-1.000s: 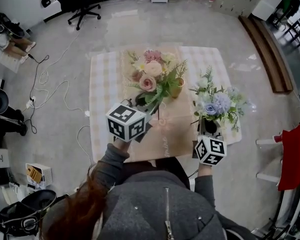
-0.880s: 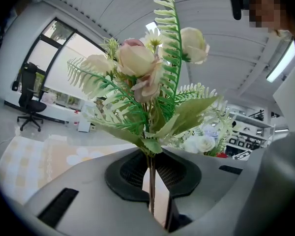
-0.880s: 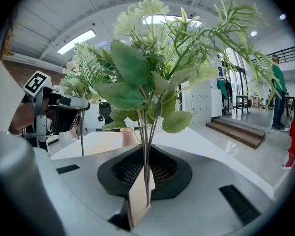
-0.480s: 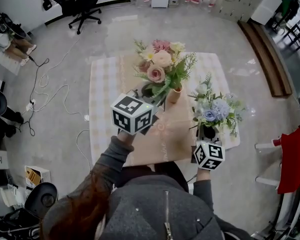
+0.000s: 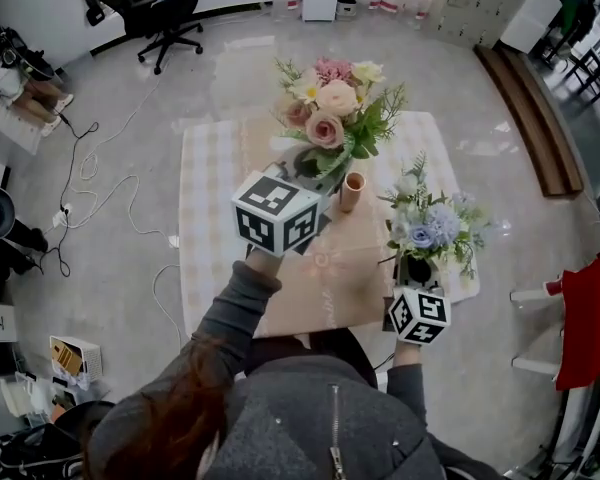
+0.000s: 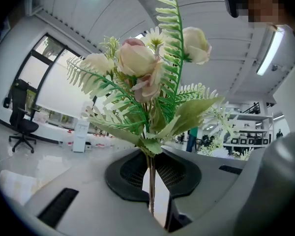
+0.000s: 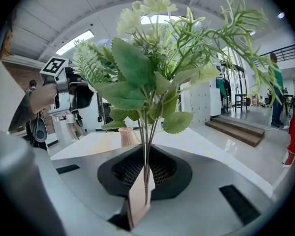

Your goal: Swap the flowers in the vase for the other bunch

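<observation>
My left gripper (image 5: 310,168) is shut on the stems of the pink bunch (image 5: 335,113), which hangs in the air above and behind the small tan vase (image 5: 352,191). In the left gripper view the pink bunch (image 6: 147,77) rises from between the closed pads. My right gripper (image 5: 417,263) is shut on the stems of the blue and white bunch (image 5: 432,218) at the table's right side. That bunch (image 7: 157,68) fills the right gripper view, with the vase (image 7: 126,136) behind it on the table. The vase stands upright with nothing in it.
The table (image 5: 215,218) carries a checked cloth with a tan runner (image 5: 330,268) down the middle. An office chair (image 5: 165,13) and floor cables (image 5: 90,183) lie to the left, a wooden step (image 5: 525,103) at the right.
My left gripper has lifted the pink bunch up and away from me, clear of the vase. The right gripper and its blue bunch have kept still.
</observation>
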The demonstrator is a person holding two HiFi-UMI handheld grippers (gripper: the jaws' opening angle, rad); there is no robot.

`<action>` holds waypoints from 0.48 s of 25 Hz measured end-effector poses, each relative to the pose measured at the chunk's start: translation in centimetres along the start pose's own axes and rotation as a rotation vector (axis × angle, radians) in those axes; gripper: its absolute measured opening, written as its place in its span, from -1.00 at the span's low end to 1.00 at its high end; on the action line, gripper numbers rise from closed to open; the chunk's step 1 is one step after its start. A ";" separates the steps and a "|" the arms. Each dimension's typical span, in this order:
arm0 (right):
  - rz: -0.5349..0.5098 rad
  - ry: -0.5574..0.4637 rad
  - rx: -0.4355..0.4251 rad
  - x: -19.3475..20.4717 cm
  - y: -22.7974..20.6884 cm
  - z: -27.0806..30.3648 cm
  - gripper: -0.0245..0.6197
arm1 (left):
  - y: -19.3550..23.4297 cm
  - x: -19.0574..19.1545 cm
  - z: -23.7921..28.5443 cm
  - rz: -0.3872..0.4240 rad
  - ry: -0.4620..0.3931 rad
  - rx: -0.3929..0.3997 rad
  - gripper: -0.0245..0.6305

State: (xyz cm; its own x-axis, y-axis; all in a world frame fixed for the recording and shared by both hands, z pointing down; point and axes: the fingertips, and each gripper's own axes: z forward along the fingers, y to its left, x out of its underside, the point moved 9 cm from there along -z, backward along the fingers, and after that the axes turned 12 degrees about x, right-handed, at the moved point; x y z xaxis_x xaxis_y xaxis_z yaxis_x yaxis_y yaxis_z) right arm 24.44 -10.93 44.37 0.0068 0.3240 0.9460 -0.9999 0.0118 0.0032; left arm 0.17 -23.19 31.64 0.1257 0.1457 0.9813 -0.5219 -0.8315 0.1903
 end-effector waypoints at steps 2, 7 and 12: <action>0.002 0.000 0.000 0.1 0.0 0.0 -0.82 | 0.0 -0.4 0.3 0.015 -0.007 0.006 -0.78; 0.003 0.000 0.002 0.0 0.0 -0.1 -0.82 | 0.3 -0.9 1.3 0.018 -0.052 0.013 -0.78; 0.007 0.001 0.007 0.1 -0.1 -0.1 -0.82 | 0.6 -0.9 2.4 0.053 -0.071 0.013 -0.78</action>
State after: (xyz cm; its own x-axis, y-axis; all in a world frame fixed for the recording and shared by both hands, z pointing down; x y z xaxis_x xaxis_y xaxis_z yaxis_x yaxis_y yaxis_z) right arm 24.50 -10.86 44.43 -0.0006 0.3255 0.9456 -1.0000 0.0029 -0.0016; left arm 1.76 -25.12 30.85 0.1584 0.0635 0.9853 -0.5182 -0.8441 0.1377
